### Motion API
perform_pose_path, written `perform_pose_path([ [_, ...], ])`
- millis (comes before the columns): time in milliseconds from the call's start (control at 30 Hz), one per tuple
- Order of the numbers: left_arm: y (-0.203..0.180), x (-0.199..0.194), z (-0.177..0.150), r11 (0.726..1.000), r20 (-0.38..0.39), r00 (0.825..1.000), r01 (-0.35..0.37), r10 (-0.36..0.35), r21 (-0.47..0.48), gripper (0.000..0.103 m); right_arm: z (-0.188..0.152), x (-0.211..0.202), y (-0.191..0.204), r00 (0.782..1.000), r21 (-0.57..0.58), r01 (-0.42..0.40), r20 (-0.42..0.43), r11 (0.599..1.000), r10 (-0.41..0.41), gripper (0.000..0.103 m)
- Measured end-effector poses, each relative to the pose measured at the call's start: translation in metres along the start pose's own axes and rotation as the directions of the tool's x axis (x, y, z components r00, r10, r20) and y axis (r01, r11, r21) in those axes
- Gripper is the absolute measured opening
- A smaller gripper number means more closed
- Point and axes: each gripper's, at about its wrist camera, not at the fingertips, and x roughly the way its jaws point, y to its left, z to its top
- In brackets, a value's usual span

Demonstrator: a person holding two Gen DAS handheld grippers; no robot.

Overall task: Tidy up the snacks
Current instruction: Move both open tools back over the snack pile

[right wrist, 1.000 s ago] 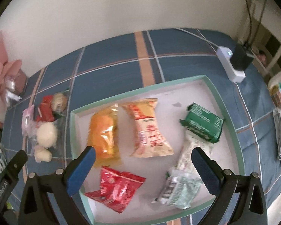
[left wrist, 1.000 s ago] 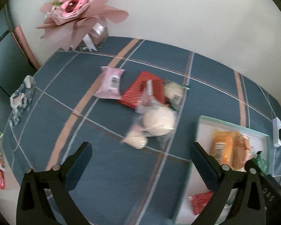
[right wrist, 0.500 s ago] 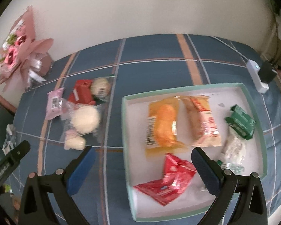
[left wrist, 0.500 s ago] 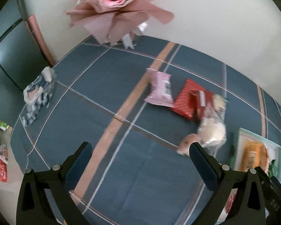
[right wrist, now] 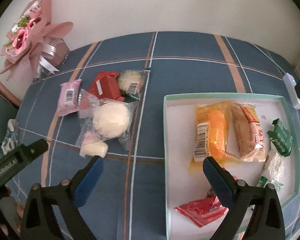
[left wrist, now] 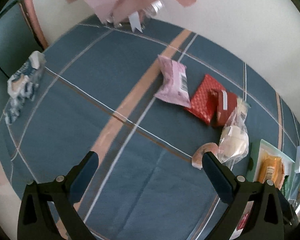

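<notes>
A heap of snacks lies on the blue plaid cloth: a pink packet [right wrist: 68, 98] [left wrist: 175, 84], a red packet [right wrist: 107, 86] [left wrist: 208, 98], a round white bun in clear wrap [right wrist: 111, 119] [left wrist: 235, 142], a small pale roll [right wrist: 94, 150] and a biscuit pack [right wrist: 130, 80]. The mint-rimmed white tray [right wrist: 166, 132] [left wrist: 257, 160] holds an orange cake pack [right wrist: 212, 132], a beige pack [right wrist: 249, 132], a green packet [right wrist: 280, 138] and a red packet [right wrist: 202, 210]. My right gripper [right wrist: 151, 169] hovers open over the tray's left rim. My left gripper [left wrist: 150, 165] is open above bare cloth, left of the heap.
A pink paper bouquet [right wrist: 32, 34] stands at the back left against the wall. A blue-white tissue pack [left wrist: 23, 84] lies near the left table edge. A white charger [right wrist: 292, 90] sits beyond the tray at the right.
Both grippers have swung left: the heap moved right in the left wrist view, and the tray slid right in the right wrist view. Both stay open and empty.
</notes>
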Motion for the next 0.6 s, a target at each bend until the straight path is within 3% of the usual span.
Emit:
perform_pose_path([
  [300,-0.019,0.027,0.006,0.998,-0.03,0.998,0.06,-0.06,-0.003,0.103,0.013,0.016,-0.011,0.999,0.059,-0.032,0.001,0.998,0.032,0.091],
  [600,-0.006,0.037,0.017,0.997,-0.013,1.0,0.019,-0.02,-0.079,0.103,0.033,0.021,0.005,0.989,0.068,-0.146,0.034,0.987,0.144,0.086],
])
